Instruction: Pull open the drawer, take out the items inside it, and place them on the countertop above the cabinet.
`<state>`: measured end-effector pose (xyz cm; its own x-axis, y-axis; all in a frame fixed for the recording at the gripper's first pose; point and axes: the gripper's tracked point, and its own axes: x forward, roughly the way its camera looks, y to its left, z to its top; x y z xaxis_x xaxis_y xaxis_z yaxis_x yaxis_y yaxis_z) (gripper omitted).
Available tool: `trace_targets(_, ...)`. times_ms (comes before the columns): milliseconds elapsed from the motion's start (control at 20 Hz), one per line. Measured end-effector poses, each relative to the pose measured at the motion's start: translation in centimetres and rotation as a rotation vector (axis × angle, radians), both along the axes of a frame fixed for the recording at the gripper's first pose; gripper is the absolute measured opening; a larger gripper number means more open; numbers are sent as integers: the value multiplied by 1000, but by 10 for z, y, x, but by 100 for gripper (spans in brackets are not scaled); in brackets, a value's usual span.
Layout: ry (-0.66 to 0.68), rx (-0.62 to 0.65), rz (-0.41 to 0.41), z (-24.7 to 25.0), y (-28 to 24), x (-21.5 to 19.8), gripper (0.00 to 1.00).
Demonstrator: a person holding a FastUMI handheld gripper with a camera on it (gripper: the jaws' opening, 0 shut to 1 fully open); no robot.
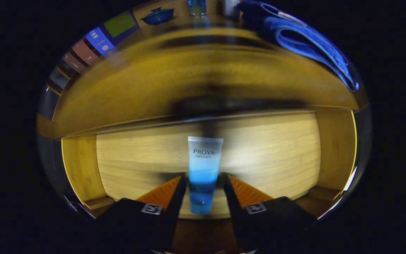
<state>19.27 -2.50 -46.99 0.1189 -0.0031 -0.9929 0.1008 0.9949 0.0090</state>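
Note:
A white-and-blue cosmetic tube (205, 155) stands upright between my gripper's (203, 183) two fingers, cap end down. Both fingers press on its lower blue part, so the gripper is shut on it. The tube looks sharp while the wood around it is smeared. Below and behind it lies the pale wooden floor of the open drawer (270, 151), with its side walls at left and right. The cabinet's wooden front and countertop (189, 74) rise beyond the drawer, blurred.
On the countertop beyond, a folded blue towel (305, 38) lies to the right, a dark blue lidded pot (158, 16) to the left and a glass (197, 7) between them. Several coloured cards (97, 40) stand further left.

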Motion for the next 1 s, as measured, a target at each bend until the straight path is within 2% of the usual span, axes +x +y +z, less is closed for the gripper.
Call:
trace_targets(150,25,-9,18,-5,-1,1,49)
trace_targets(200,30,-10,21,-4,0,-2,40)
trace_targets(250,25,-6,0,-1,-1,-3,40)
trace_targets(300,24,-12,-6,-3,-1,-1,28)
trace_targets(350,28,-17,16,0,-3,-3,28)
trace_targets(500,2,43,-6,10,3,-7,28)
trace_targets(1000,-131,172,-16,98,10,-15,28)
